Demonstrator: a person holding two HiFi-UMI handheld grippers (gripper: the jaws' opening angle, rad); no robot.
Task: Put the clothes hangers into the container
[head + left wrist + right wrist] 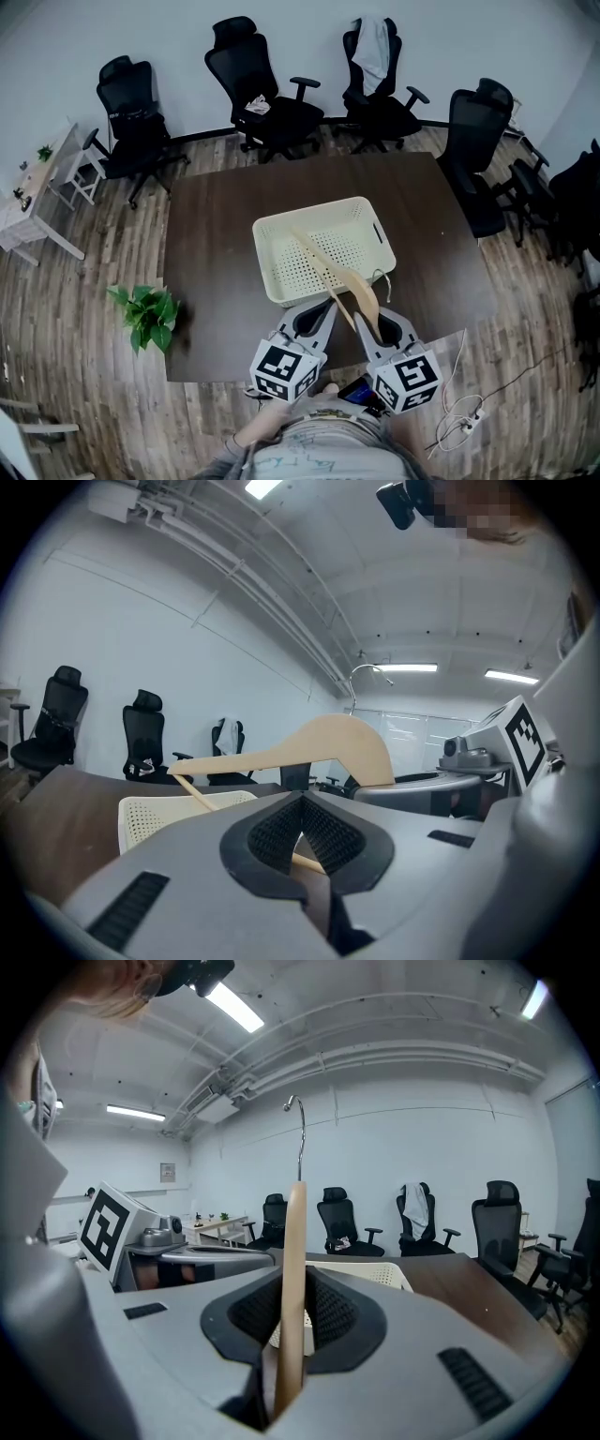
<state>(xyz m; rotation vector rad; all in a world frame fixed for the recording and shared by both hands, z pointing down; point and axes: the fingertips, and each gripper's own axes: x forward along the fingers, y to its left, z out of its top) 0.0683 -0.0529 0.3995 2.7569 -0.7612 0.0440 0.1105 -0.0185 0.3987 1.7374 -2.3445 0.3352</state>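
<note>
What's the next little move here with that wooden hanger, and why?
Probably ease the right gripper forward and down toward the cream basket. Its jaws are clamped on the wooden hanger, whose far end reaches over the basket while its broad middle is outside the near rim.

The right tool (292, 1312) clamps a wooden hanger (294, 1241) that stands edge-on and upright, its metal hook (300, 1138) rising above. Behind it, a cream perforated container (375, 1274) sits on the dark desk (459, 1302), with black office chairs (342, 1222) along the wall.
</note>
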